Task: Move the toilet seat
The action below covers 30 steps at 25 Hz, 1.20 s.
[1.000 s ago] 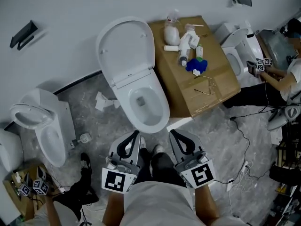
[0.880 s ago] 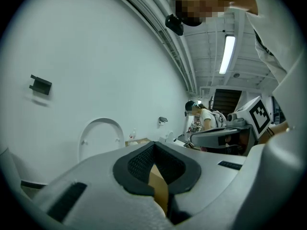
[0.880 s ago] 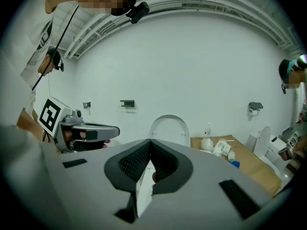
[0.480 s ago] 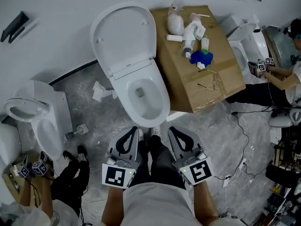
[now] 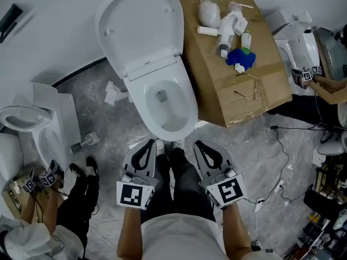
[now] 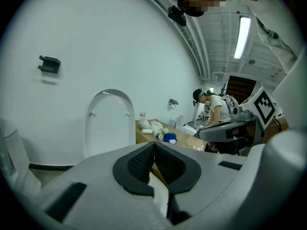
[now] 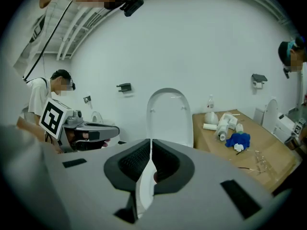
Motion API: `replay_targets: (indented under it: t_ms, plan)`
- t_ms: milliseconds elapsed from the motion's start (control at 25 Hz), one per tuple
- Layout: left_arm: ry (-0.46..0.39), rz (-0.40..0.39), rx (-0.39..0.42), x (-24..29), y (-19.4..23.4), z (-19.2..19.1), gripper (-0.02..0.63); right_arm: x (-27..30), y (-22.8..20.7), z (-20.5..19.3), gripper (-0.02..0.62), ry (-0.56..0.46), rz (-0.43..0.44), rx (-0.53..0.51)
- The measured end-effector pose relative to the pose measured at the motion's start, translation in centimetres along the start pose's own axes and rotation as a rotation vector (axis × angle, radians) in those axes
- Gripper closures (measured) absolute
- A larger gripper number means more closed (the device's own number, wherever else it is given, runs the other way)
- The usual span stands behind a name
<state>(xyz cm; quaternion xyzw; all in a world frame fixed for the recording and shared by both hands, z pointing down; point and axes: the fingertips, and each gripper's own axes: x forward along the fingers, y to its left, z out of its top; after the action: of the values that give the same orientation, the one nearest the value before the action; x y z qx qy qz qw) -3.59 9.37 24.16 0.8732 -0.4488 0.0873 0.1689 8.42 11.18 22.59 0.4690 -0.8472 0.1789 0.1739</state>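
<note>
A white toilet stands before me with its seat and lid raised upright against the wall; the bowl is bare. The raised seat also shows in the left gripper view and the right gripper view. My left gripper and right gripper hang side by side just short of the bowl's front rim, over my legs. Both are shut with nothing between their jaws, and neither touches the toilet.
A brown cardboard box right of the toilet carries white bottles and a blue object. Another toilet stands left, one more at far right. Other people with grippers work at both sides. Cables lie on the floor.
The view has dropped closer to the toilet, which now sits larger and higher in the head view. Both grippers stay shut, closer to the bowl's front rim.
</note>
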Motion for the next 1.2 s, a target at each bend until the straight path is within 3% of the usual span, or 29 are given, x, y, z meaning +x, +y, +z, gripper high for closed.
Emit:
replay_targets:
  t_ms: [680, 1200]
  plan:
    - [0.172, 0.031, -0.071, 5.6, 1.0, -13.3, 0.595, 6.0, -5.0, -12.6, 0.578, 0.144, 0.017, 0.065]
    - [0.236, 0.049, -0.109, 7.2, 2.1, -23.3, 0.594, 8.8, -7.5, -23.4, 0.569, 0.238, -0.012, 0.149]
